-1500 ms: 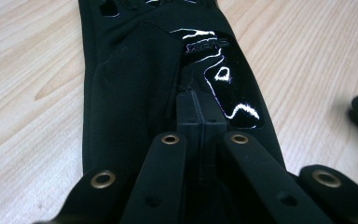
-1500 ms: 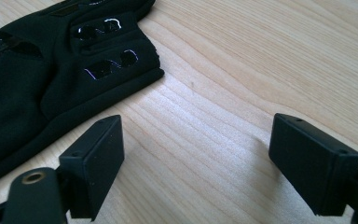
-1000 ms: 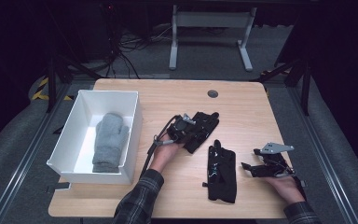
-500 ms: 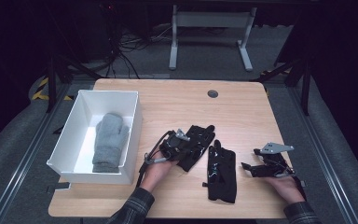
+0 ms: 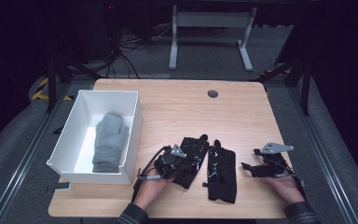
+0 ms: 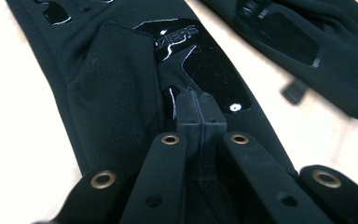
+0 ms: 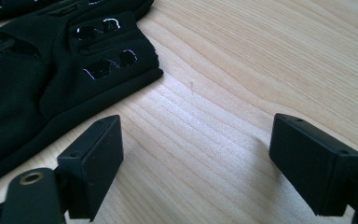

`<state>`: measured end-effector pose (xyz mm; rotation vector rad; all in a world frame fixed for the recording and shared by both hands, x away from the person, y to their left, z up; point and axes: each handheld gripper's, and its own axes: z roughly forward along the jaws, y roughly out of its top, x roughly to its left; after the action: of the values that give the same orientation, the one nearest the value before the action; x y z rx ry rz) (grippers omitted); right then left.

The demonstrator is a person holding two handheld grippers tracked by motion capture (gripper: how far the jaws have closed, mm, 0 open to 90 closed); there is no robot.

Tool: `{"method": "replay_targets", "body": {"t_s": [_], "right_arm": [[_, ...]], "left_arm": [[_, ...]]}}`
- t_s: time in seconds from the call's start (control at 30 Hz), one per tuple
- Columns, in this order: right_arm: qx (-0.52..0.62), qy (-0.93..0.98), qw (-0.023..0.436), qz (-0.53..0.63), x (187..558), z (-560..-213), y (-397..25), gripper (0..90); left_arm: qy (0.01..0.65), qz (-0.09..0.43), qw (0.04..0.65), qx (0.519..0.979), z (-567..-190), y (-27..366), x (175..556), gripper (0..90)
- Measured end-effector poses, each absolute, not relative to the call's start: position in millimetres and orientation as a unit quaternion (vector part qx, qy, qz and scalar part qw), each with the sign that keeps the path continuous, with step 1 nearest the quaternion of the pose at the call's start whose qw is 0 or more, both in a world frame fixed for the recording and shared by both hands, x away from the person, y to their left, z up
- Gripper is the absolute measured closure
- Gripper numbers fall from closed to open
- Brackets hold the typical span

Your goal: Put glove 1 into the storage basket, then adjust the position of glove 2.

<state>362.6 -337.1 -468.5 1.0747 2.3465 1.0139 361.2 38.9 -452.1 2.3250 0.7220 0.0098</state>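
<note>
The left gripper (image 5: pixel 182 164) is being drawn back toward 6 o'clock, jaws pressed together on the left black glove (image 6: pixel 121 88), which is being dragged along. The right gripper (image 5: pixel 248 168) is being held wide open, empty, at the right black glove's (image 5: pixel 221 172) 3 o'clock.

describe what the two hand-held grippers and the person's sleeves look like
Both are black: the left hand-held gripper and right hand-held gripper each carry a grey three-cornered plate on top, brass rivets in the linkage and blocky flat pads. The sleeves are dark plaid.
</note>
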Motion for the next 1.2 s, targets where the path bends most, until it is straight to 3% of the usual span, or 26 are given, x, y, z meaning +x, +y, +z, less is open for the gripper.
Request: {"method": "replay_targets", "body": {"t_s": [0.13,0.3,0.4,0.83,0.87,1.0,1.1,1.2], "right_arm": [[0.381,0.832,0.183,0.359,362.6,-468.5,-337.2,18.1],[0.381,0.832,0.183,0.36,362.8,-468.5,-337.1,18.0],[0.381,0.832,0.184,0.36,362.8,-468.5,-337.2,18.0],[0.381,0.832,0.182,0.359,363.1,-468.5,-336.9,17.7],[0.381,0.832,0.183,0.359,363.1,-468.4,-336.9,17.6],[0.382,0.832,0.183,0.359,363.0,-468.5,-336.8,17.5],[0.382,0.832,0.184,0.359,363.0,-468.6,-336.7,17.5],[0.382,0.832,0.183,0.359,363.0,-468.6,-336.7,17.5]], "left_arm": [[0.274,0.004,0.359,0.892,-447.8,41.0,355.6,90.0],[0.308,0.054,0.382,0.87,-436.5,49.6,366.3,90.0],[0.338,0.079,0.361,0.865,-441.3,52.2,376.4,90.0],[0.32,0.045,0.34,0.883,-455.4,46.4,360.3,90.0],[0.322,0.047,0.344,0.881,-454.7,47.0,360.1,88.9],[0.341,0.058,0.353,0.87,-451.9,51.6,365.3,70.6],[0.362,0.062,0.352,0.861,-455.2,53.8,374.8,64.0],[0.366,0.054,0.351,0.86,-460.1,52.5,378.6,66.0]]}}
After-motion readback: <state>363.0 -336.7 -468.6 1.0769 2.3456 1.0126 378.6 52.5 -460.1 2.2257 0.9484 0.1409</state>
